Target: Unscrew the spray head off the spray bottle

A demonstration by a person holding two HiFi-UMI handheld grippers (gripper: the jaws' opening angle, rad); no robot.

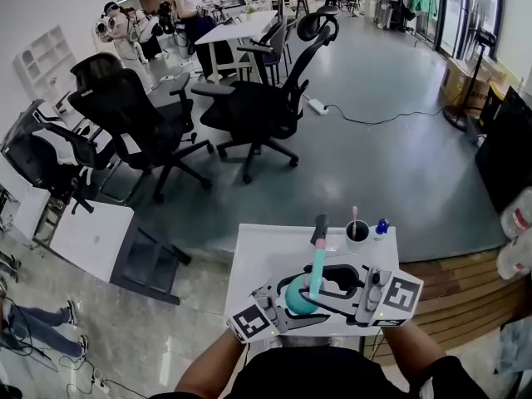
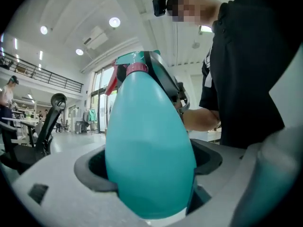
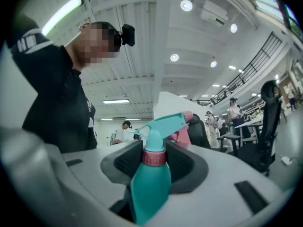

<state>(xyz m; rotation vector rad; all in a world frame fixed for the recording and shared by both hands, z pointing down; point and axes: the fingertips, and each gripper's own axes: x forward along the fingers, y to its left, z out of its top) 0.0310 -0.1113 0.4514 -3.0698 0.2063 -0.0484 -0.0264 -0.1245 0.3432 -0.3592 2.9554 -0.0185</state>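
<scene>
Over the table [image 1: 266, 252], left gripper [image 2: 149, 171] clamps bottle [image 2: 147, 126], right gripper [image 3: 154, 159] collar [image 3: 154, 156], head [image 3: 163, 123] pointing away.

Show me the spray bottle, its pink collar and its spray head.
spray bottle [image 2: 149, 160]: left gripper view, teal body's middle.
pink collar [image 3: 154, 157]: right gripper view, ring's front face.
spray head [image 3: 163, 125]: right gripper view, teal top housing.

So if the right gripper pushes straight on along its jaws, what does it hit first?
The pink collar of the bottle: it already sits between the right gripper's jaws, seemingly gripped, so nothing comes sooner.
</scene>
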